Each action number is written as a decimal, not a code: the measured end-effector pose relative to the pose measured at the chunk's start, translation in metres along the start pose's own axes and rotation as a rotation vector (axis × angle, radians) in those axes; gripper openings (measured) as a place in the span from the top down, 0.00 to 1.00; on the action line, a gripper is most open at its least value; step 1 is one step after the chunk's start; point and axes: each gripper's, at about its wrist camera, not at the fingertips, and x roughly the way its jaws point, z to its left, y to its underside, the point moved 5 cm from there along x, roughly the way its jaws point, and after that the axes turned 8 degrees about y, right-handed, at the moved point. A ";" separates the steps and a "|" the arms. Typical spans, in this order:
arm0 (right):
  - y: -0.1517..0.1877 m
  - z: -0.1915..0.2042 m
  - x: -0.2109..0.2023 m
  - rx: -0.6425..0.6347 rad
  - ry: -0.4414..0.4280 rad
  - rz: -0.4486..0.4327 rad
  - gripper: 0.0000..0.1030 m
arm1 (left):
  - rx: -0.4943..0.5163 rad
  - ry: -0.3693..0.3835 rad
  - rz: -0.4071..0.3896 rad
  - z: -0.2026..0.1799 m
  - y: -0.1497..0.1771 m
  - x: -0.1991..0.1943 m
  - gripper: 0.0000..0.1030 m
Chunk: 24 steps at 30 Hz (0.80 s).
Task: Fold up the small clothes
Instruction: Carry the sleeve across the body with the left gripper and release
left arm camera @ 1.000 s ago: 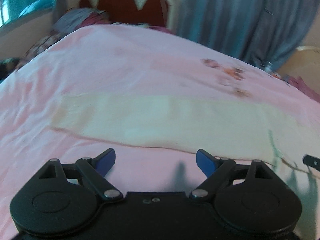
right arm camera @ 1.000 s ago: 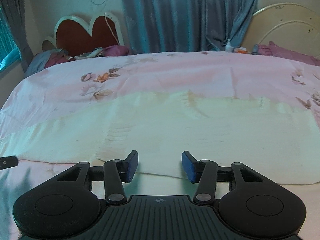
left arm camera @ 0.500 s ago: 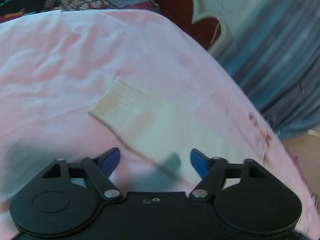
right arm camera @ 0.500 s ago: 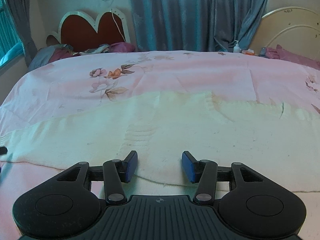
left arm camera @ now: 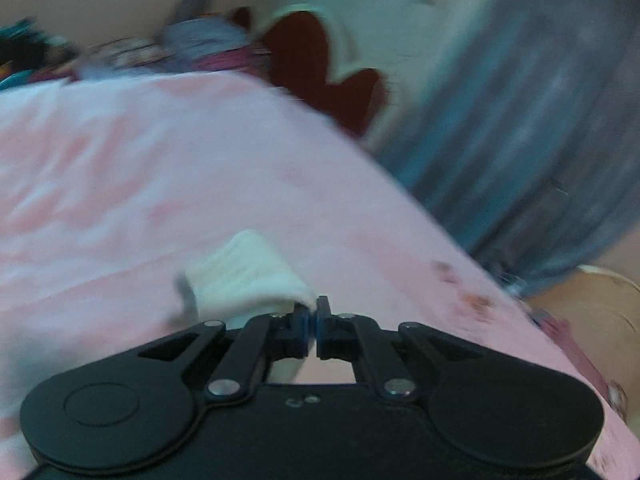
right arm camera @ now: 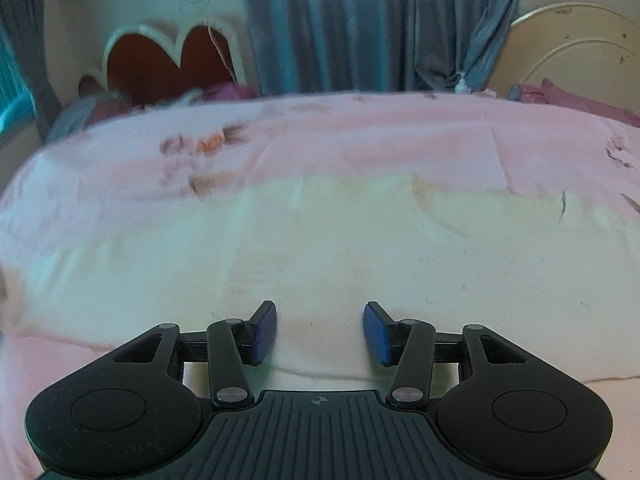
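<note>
A wide bed fills the room, covered by a pink sheet (right arm camera: 360,140) with a faded flower print (right arm camera: 204,144) toward the head end. Behind it a heavy grey-blue curtain (right arm camera: 360,20) hangs down the wall, and a red headboard (right arm camera: 168,60) with a scalloped cream border stands at the left corner. A second, cream-coloured rounded bed end (right arm camera: 560,48) shows at the far right, with some purple bedding bunched below it. A heap of mixed clothes and pillows (left arm camera: 132,52) sits at the head of the bed, though it is too blurred to sort out.

Across the sheet, near the front edge, lies the cream knitted garment (right arm camera: 360,248), spread flat in a long band from left to right. It looks like a small sweater, ribbed in places, with faint marks on it.

The right gripper (right arm camera: 320,330) hangs just over the garment's near edge, its blue pads standing apart with only the knit beneath them; nothing is pinched there.

The left gripper (left arm camera: 313,316) is off at the garment's end, where the ribbed cuff (left arm camera: 248,276) is lifted and bunched up off the sheet. Its fingers are clenched tight together, and the cuff's edge runs right into them, so it appears to be grasping the cuff. That view is smeared by motion.
</note>
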 end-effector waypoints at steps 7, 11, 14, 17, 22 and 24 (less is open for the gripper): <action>-0.013 -0.044 -0.039 0.143 -0.030 -0.066 0.52 | 0.186 0.292 0.111 -0.136 0.026 0.010 0.97; -0.006 -0.083 -0.060 0.185 0.009 -0.084 0.52 | 0.280 0.438 0.219 -0.216 0.073 0.027 0.97; 0.003 -0.118 -0.073 0.226 0.047 -0.082 0.52 | 0.342 0.501 0.300 -0.259 0.113 0.041 0.97; 0.015 -0.151 -0.085 0.263 0.088 -0.078 0.52 | 0.391 0.532 0.364 -0.287 0.156 0.052 0.97; 0.030 -0.188 -0.097 0.318 0.103 -0.056 0.52 | 0.481 0.515 0.486 -0.303 0.218 0.063 0.79; 0.033 -0.192 -0.098 0.338 0.080 -0.043 0.52 | 0.507 0.467 0.514 -0.295 0.228 0.063 0.67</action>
